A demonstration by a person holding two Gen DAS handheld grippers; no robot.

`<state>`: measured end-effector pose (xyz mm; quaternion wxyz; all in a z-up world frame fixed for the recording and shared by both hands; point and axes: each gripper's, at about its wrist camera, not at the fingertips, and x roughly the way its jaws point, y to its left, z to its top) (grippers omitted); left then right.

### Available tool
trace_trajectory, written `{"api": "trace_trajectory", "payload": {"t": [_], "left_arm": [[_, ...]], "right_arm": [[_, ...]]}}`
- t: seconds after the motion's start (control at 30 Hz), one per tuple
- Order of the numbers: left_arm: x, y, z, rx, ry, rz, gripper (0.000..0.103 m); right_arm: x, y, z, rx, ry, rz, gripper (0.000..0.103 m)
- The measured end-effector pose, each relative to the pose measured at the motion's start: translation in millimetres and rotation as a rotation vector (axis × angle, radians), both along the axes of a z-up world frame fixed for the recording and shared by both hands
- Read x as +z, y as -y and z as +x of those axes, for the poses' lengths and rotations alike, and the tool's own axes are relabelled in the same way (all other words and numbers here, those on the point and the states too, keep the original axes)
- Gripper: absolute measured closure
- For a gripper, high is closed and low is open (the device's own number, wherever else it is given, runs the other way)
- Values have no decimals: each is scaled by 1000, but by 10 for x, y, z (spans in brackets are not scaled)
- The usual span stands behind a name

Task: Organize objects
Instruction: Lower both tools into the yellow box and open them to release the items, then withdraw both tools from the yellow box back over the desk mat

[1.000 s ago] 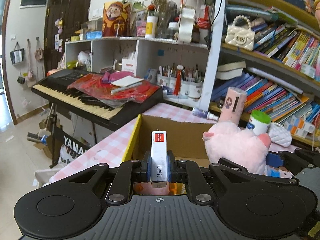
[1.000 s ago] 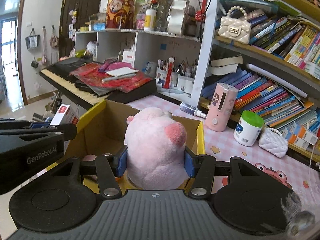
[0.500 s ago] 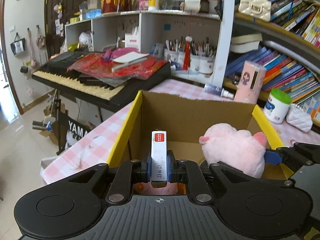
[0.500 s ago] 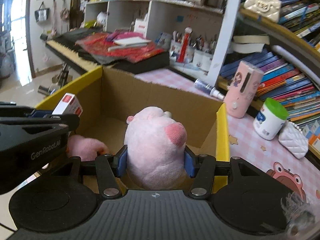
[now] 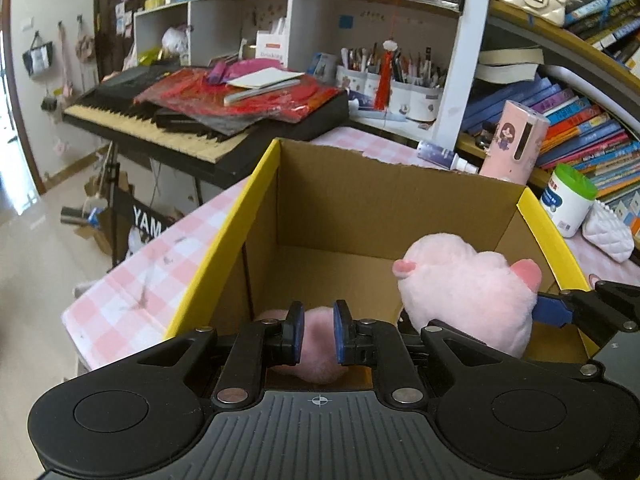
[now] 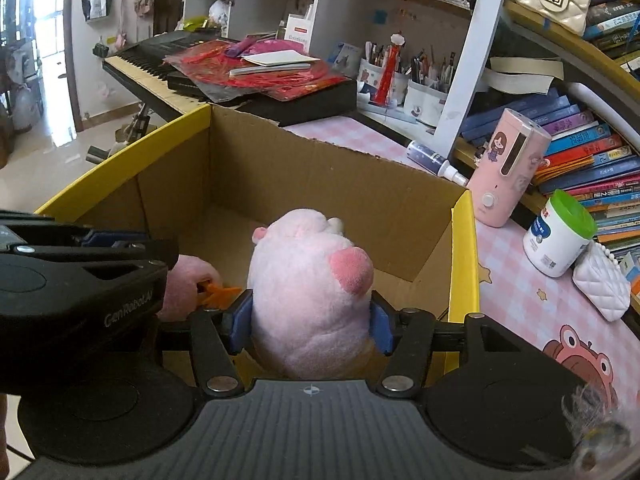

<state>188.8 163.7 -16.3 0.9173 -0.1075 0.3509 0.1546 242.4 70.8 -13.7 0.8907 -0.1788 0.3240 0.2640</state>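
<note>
Both handheld grippers are matte black plastic: the left gripper (image 5: 317, 334) and right gripper (image 6: 308, 322) each have blue pads (image 6: 241, 322), silver screws (image 5: 230, 395) on linked arms, round recessed discs, a ribbed base with a crosshair mark, and "GenRobot.AI" lettering (image 6: 129, 308).

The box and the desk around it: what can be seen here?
box: one, brown with yellow rims, on the pink-checked table
plush toy: one, pink, in the box
smaller plush: one, pink, on the box floor
piano keyboard: one, black, left of the box
pen cups: several, white, behind the box
spray bottle: one, lying right of the box
gadget: one, pink, upright
jar: one, white, green lid
purse: one, white, quilted
books: many, shelves at right
left tongs: opening, nothing between
right tongs: opening, plush toy between
</note>
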Motion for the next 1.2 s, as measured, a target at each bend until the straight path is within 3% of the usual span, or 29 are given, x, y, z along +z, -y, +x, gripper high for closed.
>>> {"api": "trace_trajectory", "payload": {"t": [0.1,0.3,0.4,0.43,0.47,0.93,1.2], "left_arm": [[1,6,-6,8,-2,-1,85],[77,48,-101,0,41,7,65],[144,82,-173,-13,80,13,45],[172,97,-201,-1,92,30,29],[192,108,-230,7,106,48,24],[418,178,-677,4,239,57,15],[420,203,-974,-8,255,36,14]], "right_arm": [[2,-2,-7,-6,3,0,44],[16,1,-22,-20,12,6,38],[40,14,-45,-35,30,10,25],[51,26,-49,-43,36,13,23],[65,47,-55,-47,36,24,21],[351,285,-502,-103,183,111,12],[382,359,-828,-130,218,101,10]]}}
